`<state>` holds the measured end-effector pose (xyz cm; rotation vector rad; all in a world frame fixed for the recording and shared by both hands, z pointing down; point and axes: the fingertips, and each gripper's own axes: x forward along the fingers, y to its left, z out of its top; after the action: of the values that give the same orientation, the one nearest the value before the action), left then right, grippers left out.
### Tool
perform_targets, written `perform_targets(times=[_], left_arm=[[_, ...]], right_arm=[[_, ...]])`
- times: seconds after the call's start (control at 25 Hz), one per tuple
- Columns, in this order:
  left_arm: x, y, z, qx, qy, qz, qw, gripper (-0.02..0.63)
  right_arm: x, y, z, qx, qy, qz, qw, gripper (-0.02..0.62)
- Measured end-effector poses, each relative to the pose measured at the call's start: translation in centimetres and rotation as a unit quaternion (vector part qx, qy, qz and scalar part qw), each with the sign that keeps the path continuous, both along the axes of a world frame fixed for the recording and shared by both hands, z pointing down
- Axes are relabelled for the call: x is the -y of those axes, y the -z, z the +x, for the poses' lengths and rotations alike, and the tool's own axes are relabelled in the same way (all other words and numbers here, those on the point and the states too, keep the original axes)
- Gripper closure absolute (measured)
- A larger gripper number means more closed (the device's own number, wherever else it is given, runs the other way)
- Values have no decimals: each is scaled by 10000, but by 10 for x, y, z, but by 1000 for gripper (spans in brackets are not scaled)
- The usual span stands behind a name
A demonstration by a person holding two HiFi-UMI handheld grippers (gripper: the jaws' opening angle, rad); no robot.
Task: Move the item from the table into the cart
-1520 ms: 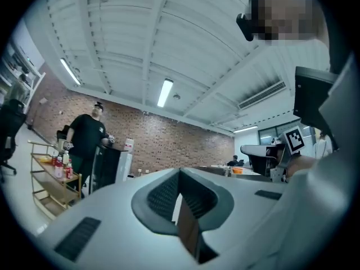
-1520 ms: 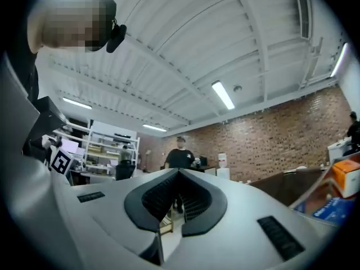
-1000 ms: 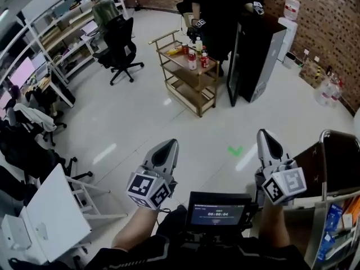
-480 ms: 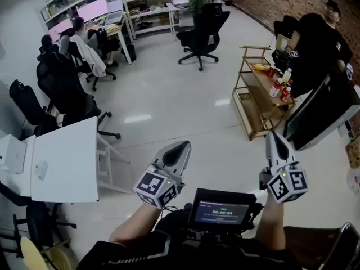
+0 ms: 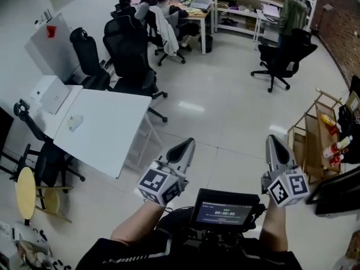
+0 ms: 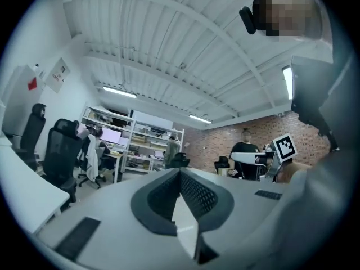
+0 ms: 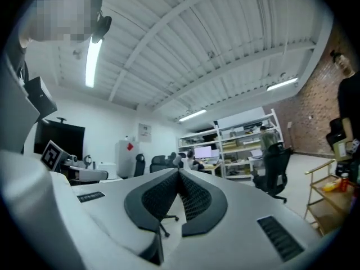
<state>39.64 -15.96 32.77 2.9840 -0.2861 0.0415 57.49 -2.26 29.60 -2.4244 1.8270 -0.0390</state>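
**Head view.** There are two hand-held grippers, one in each hand. The left hand-held gripper and the right hand-held gripper both have their jaws pressed together to a point and hold nothing. One white table stands at the left. Two things lie on it, apart from each other: a white box and a small pale item. One wooden cart stands at the right edge, well apart from the table, with bottles on it. Only this view shows the table top and what lies on it.

**Left gripper view.** The left hand-held gripper has its jaws meeting, with nothing between them. This view adds a brick wall and a person in black.

**Right gripper view.** The right hand-held gripper is closed and empty. The cart shows at the right edge. A person in green stands by the shelving.
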Motion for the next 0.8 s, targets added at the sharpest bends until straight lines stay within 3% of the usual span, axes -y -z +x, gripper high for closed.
perform_targets(times=[0.12, 0.28, 0.64, 0.8], left_arm=[[64, 4, -25, 18, 616, 88, 9981, 606], [167, 2, -88, 44, 1495, 4, 9888, 606], [392, -1, -312, -101, 3027, -105, 9530, 606], [477, -15, -378, -59, 3528, -364, 9350, 606]], right_arm=[[89, -3, -11, -58, 714, -30, 9974, 591], [221, -7, -48, -36, 1497, -131, 9886, 591], [503, -3, -230, -260, 2779, -250, 9599, 591], [612, -8, -307, -307, 3464, -393, 9368, 591]])
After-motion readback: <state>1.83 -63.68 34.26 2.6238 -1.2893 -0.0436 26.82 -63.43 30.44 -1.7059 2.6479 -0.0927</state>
